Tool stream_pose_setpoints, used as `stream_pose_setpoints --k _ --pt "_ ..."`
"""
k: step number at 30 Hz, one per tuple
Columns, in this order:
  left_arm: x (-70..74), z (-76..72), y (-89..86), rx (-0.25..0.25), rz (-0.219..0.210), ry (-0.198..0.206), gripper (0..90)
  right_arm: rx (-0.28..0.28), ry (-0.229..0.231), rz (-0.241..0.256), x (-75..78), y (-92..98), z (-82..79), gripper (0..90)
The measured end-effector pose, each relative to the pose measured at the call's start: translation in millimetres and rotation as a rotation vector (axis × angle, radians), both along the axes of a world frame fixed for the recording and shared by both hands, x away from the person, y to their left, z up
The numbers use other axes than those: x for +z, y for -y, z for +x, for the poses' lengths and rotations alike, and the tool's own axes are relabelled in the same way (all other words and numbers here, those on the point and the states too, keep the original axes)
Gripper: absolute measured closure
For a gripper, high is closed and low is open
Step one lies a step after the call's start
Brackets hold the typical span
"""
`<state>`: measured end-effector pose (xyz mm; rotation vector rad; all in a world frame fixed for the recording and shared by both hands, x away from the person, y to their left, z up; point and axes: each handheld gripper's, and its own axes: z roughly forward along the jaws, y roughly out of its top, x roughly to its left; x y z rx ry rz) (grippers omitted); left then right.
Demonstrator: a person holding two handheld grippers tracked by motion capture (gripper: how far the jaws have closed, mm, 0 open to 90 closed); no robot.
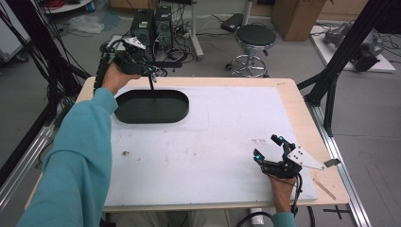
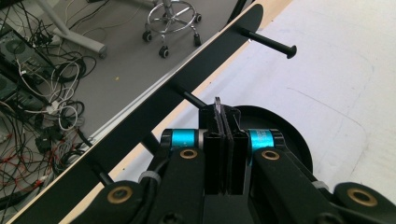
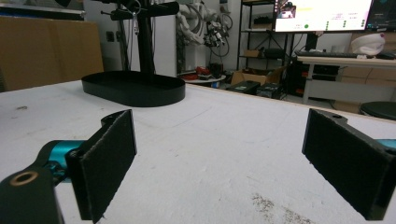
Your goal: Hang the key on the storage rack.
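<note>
- Teal sleeve sat closest to the lens, w/ the left arm reaching over the far-left corner of the bench to get at the stand.
- Left gripper was up at the stand's crossbar, above the black oval base. Its fingers were pressed together on a thin dark piece, which stuck out a little past the tips. We couldn't tell what the piece was.
- Pinched edge-on like that, prob. so it could be lined up w/ a peg. The pegs jut sideways off the crossbar, and one of them ran in just beside the pinched piece; touching or not, we couldn't say.
- Post rose from the base and carried the crossbar. The wide, flat base prob. kept the stand from tipping under a sideways nudge.
- Right gripper lay low on the bench near the front-right corner, well apart from the stand. Its fingers were spread wide w/ nothing between them.
- We judged it was parked there to stay clear, since the job at the crossbar looked one-handed. It faced the base, so it could come in to steady the stand if needed.
</note>
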<state>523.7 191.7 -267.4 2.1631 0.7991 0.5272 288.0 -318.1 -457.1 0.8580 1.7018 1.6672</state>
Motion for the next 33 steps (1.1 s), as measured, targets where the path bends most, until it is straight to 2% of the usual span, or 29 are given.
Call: stream_pose_setpoints --k 9,14,16,18,19,21,22,23,24,25,26,28,29,30,33 --pt "-2.4 3.2 3.1 0.035 0.001 0.016 87.8 -0.001 0.005 -0.002 0.0 0.6 0.4 9.2" --pt "-2.4 4.7 2.6 0.085 -0.009 0.031 84.4 0.001 0.007 -0.002 -0.1 0.8 0.3 9.2" --pt "-1.3 4.5 1.1 0.104 -0.029 0.039 78.6 -0.003 0.003 0.0 -0.1 0.8 -0.1 9.2" --pt "-1.3 4.0 -0.1 0.099 -0.033 0.049 72.2 -0.003 0.003 0.0 -0.1 0.7 -0.2 9.2" --pt "-1.0 3.6 -1.0 0.104 -0.03 0.062 59.5 -0.002 0.004 0.0 -0.2 0.8 -0.1 9.2" --pt "-0.2 2.0 -4.4 0.105 -0.068 0.081 51.7 -0.001 0.008 -0.004 -0.1 0.8 0.2 9.2" --pt "0.4 0.5 -6.5 0.096 -0.082 0.088 51.7 -0.001 0.008 -0.004 -0.1 0.8 0.2 9.2" --pt "1.9 -3.0 -8.4 0.1 -0.109 0.084 41.2 -0.003 0.004 -0.001 -0.1 0.8 -0.1 9.2" --pt "1.9 -3.0 -8.4 0.1 -0.109 0.084 35.7 -0.002 0.004 0.001 -0.1 0.7 -0.1 9.2" --pt "3.2 -9.2 -11.3 0.077 -0.155 0.102 31.4 -0.003 0.004 -0.001 -0.1 0.7 -0.1 9.2" --pt "3.2 -9.2 -11.3 0.077 -0.155 0.102 26.4 -0.003 0.004 -0.001 -0.1 0.7 -0.1 9.2" --pt "4.1 -22.5 -14.7 0.045 -0.206 0.159 9.5 -0.002 0.002 -0.002 -0.1 0.8 -0.2 9.2" --pt "4.1 -22.5 -14.7 0.045 -0.206 0.159 3.1 -0.002 0.006 -0.005 0.0 0.9 0.1 9.2" --pt "4.1 -29.0 -15.7 0.025 -0.23 0.167 1.7 -0.002 0.007 -0.006 0.0 0.9 0.1 9.2" --pt "4.6 -50.3 -19.4 -0.033 -0.246 0.214 1.7 -0.003 0.002 -0.002 0.0 0.8 -0.2 9.2"
